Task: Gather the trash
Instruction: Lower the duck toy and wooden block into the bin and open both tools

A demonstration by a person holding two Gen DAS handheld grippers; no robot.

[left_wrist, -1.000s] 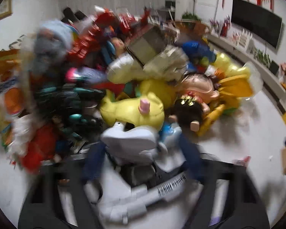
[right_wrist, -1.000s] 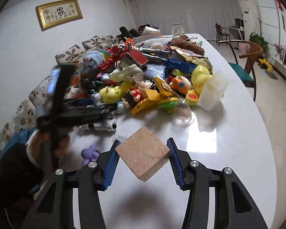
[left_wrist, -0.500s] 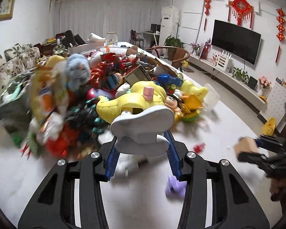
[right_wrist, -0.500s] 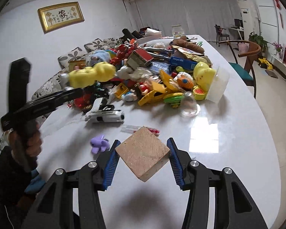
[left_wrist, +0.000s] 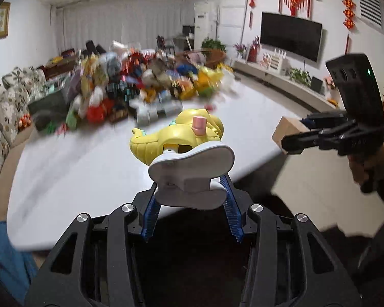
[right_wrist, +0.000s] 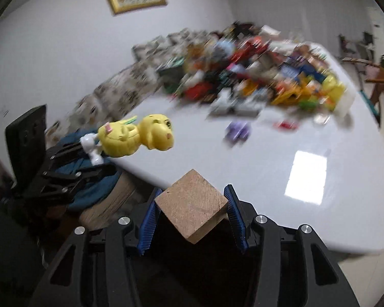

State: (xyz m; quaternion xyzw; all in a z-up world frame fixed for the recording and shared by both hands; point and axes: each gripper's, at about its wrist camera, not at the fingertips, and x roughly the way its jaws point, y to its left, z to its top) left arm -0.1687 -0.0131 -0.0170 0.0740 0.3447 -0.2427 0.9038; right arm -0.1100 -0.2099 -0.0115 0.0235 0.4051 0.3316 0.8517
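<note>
My left gripper (left_wrist: 190, 204) is shut on the white feet of a yellow plastic toy animal (left_wrist: 181, 138), held in the air over the near edge of the white table (left_wrist: 89, 166). The right wrist view shows the same toy (right_wrist: 138, 135) at the left, off the table's corner, with the left gripper (right_wrist: 89, 158) behind it. My right gripper (right_wrist: 192, 202) is shut on a square wooden block (right_wrist: 192, 209), corner down, just past the table's near edge. In the left wrist view, that block (left_wrist: 286, 130) and the right gripper (left_wrist: 302, 133) hang at the right, with a hand behind them.
A blurred pile of toys and packaging (right_wrist: 256, 76) fills the far half of the table. A small purple toy (right_wrist: 238, 130) and a red scrap (right_wrist: 286, 125) lie apart from it. A patterned sofa (left_wrist: 2, 107) runs along the left; a blue cloth (right_wrist: 89, 179) lies over a brown box (right_wrist: 107, 204).
The left gripper lifted the yellow toy out of the pile and drew back to the table's near edge. The right gripper also pulled back and swung left, still holding the block.
</note>
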